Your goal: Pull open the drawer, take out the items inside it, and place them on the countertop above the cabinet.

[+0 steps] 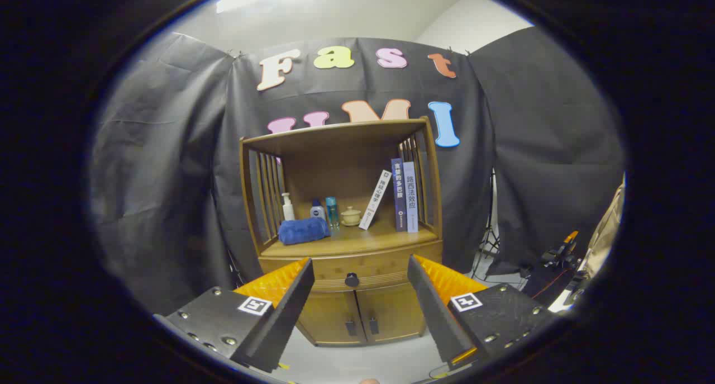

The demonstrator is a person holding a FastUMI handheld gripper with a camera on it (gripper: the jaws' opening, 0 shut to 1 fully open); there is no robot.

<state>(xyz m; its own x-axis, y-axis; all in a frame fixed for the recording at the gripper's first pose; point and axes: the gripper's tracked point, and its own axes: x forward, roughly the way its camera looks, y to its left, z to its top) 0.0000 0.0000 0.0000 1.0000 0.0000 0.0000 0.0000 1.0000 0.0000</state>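
Observation:
A wooden cabinet (346, 244) stands against the black cloth wall, some way beyond my fingers. Its drawer (357, 269) is shut, with a round dark knob (352, 280) in the middle of its front. The countertop (357, 240) above the drawer is the floor of an open shelf. My gripper (360, 272) is open; its orange-and-black fingers (290, 294) frame the drawer front, and the knob sits in the gap between them, still far off. What the drawer holds is hidden.
On the shelf lie a rolled blue towel (303, 230), a white pump bottle (287, 207), two small bottles (325, 211), a lidded cup (351, 216) and three books (399, 197). Two small doors (363, 317) close the cabinet's base. Dark equipment (558, 261) stands to the right.

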